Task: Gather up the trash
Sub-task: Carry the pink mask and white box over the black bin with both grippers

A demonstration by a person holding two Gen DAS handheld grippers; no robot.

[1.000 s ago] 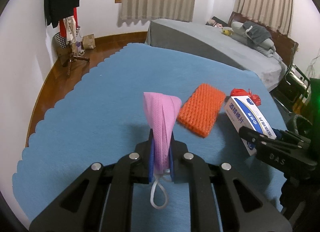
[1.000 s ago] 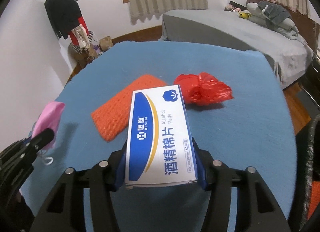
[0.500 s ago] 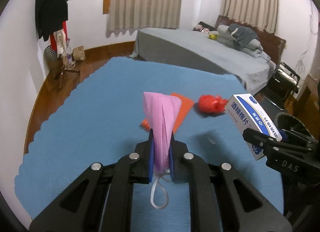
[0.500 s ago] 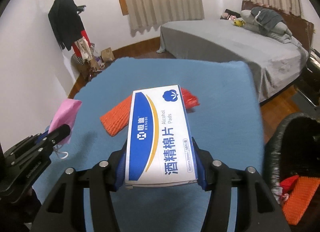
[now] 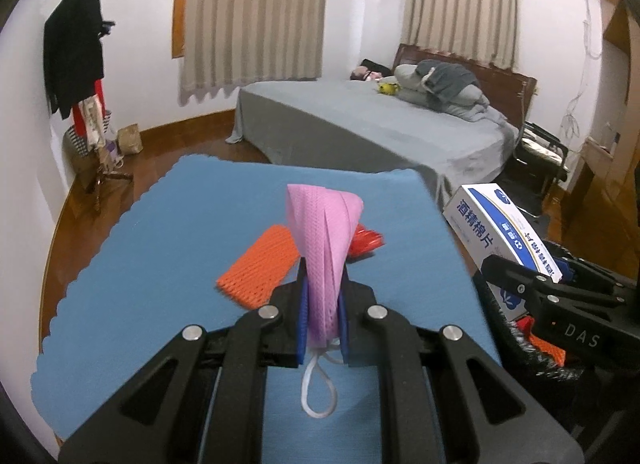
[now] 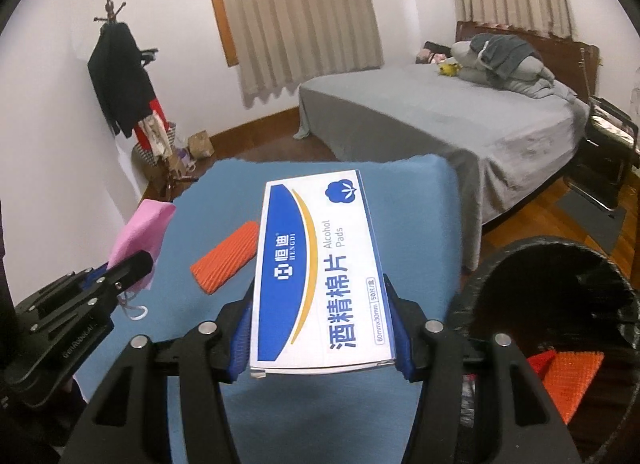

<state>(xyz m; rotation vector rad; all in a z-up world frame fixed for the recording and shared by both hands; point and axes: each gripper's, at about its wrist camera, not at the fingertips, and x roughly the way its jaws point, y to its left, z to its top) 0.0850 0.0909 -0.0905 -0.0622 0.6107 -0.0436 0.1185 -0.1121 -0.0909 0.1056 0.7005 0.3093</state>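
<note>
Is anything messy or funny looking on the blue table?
Nothing is spilled or broken. An orange mesh sleeve lies crooked on the blue table, with crumpled red plastic beside it. The pink mask is folded up in the left gripper.

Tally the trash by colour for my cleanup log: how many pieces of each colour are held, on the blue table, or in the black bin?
Pink: 1, face mask in the left gripper
White and blue: 1, alcohol pads box in the right gripper
Orange: 2, foam net on the table, another foam net in the bin
Red: 2, bag on the table, scrap in the bin
Total: 6
</note>
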